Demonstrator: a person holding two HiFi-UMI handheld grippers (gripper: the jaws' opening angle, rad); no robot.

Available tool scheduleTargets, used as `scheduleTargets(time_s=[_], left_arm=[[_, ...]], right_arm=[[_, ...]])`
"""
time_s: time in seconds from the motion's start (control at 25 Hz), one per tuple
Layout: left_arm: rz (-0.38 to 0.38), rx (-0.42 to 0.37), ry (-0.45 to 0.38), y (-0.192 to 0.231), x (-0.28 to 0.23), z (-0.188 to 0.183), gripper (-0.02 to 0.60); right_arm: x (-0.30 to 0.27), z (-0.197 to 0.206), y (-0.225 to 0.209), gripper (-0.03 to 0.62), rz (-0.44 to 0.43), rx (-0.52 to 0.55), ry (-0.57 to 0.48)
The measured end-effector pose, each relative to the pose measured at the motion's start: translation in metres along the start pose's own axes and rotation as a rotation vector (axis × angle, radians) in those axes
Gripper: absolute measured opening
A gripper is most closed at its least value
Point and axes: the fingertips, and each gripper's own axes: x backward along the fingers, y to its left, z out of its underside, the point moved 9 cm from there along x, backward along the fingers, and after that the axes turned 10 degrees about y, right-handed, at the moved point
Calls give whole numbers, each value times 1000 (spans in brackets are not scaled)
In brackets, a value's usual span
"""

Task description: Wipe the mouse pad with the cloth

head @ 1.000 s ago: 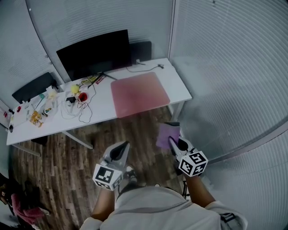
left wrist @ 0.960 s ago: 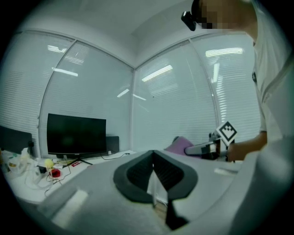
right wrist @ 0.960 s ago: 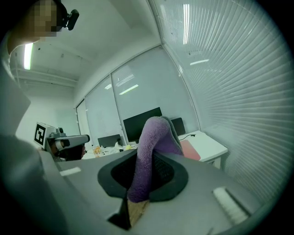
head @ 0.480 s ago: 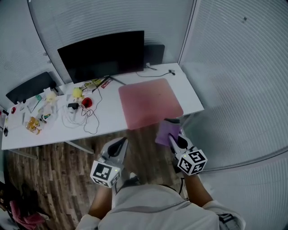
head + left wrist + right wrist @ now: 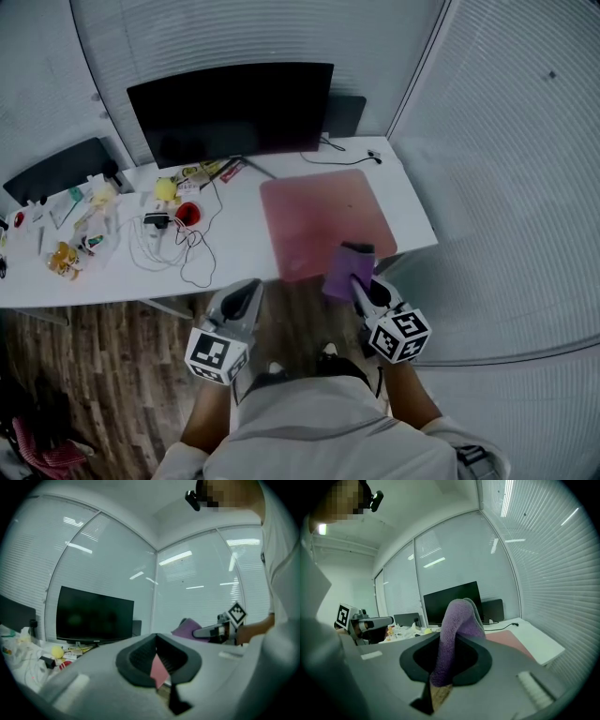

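Your right hand-held gripper (image 5: pixel 357 287) clamps the purple cloth (image 5: pixel 344 271), pink mouse pad (image 5: pixel 319 211) ahead; your left hand-held gripper (image 5: pixel 246 293) is closed, empty.

Cloth (image 5: pixel 345 270): purple, no pattern. Mouse pad (image 5: pixel 319 216): plain dusty pink. Counter (image 5: pixel 239 230): white. Monitor (image 5: pixel 230 111): black. Floor (image 5: pixel 103 366): dark brown wood planks. Left tongs (image 5: pixel 248 292) and right tongs (image 5: pixel 357 289): grey bodies with black inner pads, and cubes in black-and-white square markers. Ball (image 5: pixel 166 188): yellow. Round object (image 5: pixel 187 213) beside it: red. Blinds (image 5: pixel 506 141): pale grey with fine horizontal lines.
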Motion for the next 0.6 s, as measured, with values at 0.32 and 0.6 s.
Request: scheduleTargets(time_s=[0.32, 0.6], left_arm=[[-87, 2, 21, 43, -48, -14, 3], [-174, 23, 44, 58, -133, -36, 3]], right_arm=[[-78, -29, -50, 50, -84, -15, 15], [-146, -66, -131, 51, -203, -8, 50]])
